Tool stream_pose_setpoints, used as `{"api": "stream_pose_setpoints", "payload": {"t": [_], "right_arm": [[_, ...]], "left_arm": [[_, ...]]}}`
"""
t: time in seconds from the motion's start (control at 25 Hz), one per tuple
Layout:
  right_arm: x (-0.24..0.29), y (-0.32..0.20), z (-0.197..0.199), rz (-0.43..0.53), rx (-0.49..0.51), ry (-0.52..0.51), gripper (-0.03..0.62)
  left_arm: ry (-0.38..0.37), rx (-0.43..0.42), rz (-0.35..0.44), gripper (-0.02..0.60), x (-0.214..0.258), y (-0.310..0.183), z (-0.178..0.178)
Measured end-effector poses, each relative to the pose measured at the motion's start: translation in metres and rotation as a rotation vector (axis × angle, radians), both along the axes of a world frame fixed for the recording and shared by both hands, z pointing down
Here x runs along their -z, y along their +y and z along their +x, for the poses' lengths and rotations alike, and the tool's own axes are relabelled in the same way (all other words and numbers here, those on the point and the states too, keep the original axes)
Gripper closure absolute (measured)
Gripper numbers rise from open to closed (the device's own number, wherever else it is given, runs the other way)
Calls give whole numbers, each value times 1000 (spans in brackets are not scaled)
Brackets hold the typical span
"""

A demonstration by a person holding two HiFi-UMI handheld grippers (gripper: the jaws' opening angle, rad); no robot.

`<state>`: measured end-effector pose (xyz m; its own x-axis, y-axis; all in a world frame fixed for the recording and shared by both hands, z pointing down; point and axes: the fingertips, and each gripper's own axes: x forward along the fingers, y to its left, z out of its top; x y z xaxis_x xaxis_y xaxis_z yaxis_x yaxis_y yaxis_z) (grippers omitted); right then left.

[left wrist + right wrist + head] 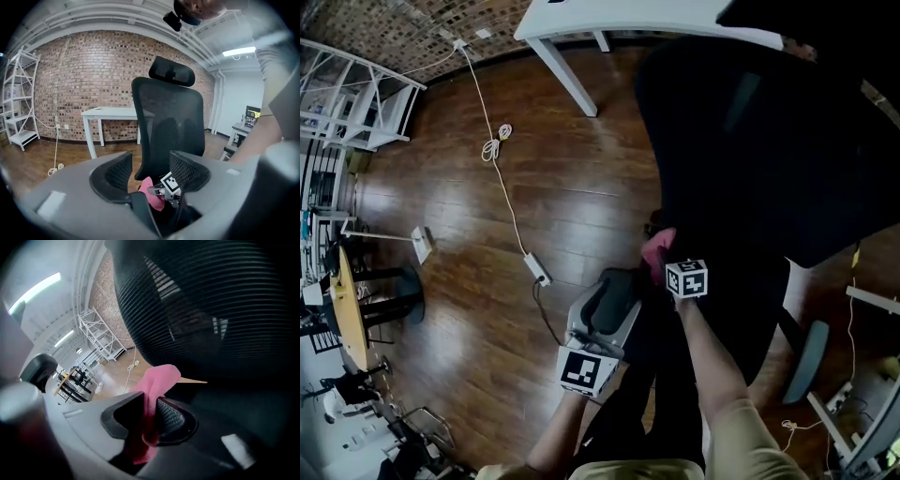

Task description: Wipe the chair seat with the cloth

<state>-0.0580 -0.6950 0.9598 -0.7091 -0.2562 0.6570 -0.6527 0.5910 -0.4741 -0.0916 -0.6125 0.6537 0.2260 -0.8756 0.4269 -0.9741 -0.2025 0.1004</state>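
Observation:
A black mesh office chair (750, 141) stands at the right of the head view, its dark seat (741, 309) just beyond my hands. My right gripper (664, 261) is shut on a pink cloth (656, 247) at the seat's near left edge. In the right gripper view the cloth (157, 380) sticks out between the shut jaws of the right gripper (149, 405), below the mesh backrest (211, 310). My left gripper (612, 292) hangs open and empty left of the seat. In the left gripper view the left gripper (150, 169) frames the backrest (171, 122), the cloth (152, 193) and the right gripper's marker cube (171, 183).
A white table (619, 23) stands behind the chair. A power strip (537, 269) with a white cable lies on the wooden floor to the left. A white shelf rack (347, 94) and a round table (347, 309) are at far left. A grey armrest (811, 361) is at right.

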Motion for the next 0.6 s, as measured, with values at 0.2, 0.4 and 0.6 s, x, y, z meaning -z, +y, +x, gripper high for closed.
{"api": "stream_pose_setpoints", "payload": {"t": [0.2,0.4,0.6], "right_arm": [[-30,-13,135,63,-70,325,513],[-26,-47,333,117,-243,690,513],[-25,-43,354,97,-140,802,513]], "left_arm": [[43,-82,5,356,-17,-18,38],[136,-152,15,362,-24,-26,91],[156,-170,-2,365,-35,-18,106]]}}
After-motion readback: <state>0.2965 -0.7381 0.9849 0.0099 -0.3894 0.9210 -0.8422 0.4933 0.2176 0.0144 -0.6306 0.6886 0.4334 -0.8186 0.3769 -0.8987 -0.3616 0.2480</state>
